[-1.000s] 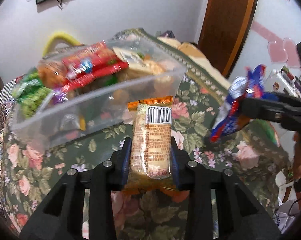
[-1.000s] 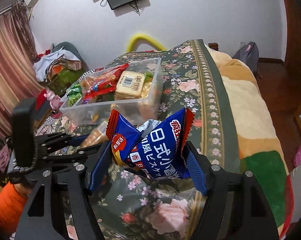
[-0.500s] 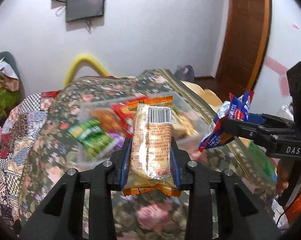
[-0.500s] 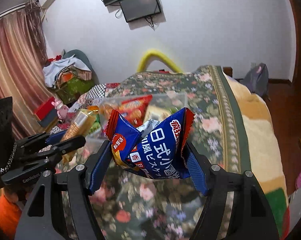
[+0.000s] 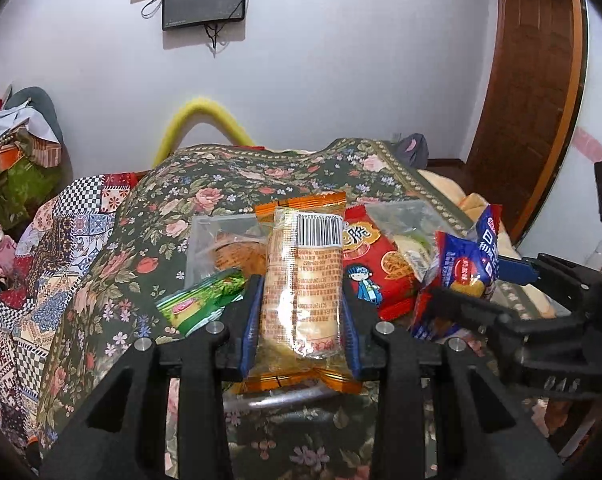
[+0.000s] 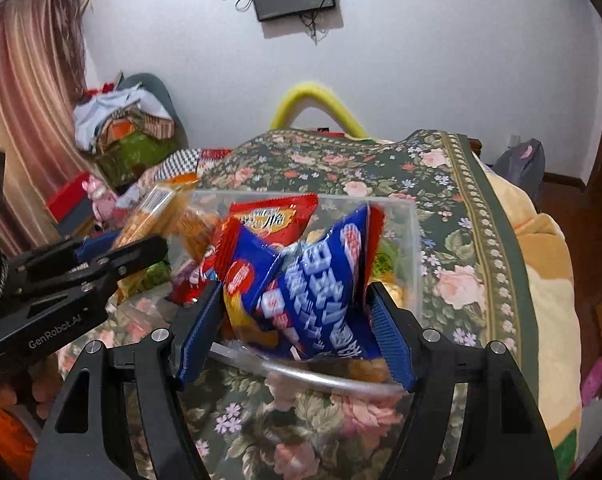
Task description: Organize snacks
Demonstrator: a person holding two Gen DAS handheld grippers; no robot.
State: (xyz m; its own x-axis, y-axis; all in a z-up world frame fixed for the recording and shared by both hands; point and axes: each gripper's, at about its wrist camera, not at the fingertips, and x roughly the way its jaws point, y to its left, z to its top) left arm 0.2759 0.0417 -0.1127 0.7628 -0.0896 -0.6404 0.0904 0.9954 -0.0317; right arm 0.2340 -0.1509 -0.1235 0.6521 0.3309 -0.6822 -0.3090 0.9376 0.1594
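Note:
My left gripper [image 5: 301, 300] is shut on an orange-edged biscuit pack [image 5: 301, 280] with a barcode, held upright over the near rim of a clear plastic snack box [image 5: 199, 240]. My right gripper [image 6: 297, 304] is shut on a blue snack bag [image 6: 305, 280], blurred and crumpled, above the box's near edge [image 6: 301, 372]. The box holds a red pack [image 5: 373, 256], a green pack [image 5: 201, 300] and other snacks. The right gripper also shows in the left wrist view [image 5: 481, 280], and the left gripper in the right wrist view [image 6: 121, 248].
The box sits on a bed with a dark floral cover [image 5: 221, 184]. A patchwork quilt [image 5: 49, 232] lies at the left. A wooden door [image 5: 529, 92] stands at the right. A pile of clothes [image 6: 121, 120] and a curtain [image 6: 21, 100] are at the far left.
Both grippers have come closer to the box and lower, each still holding its pack. The blue bag now looks tilted and blurred over the box's near edge.

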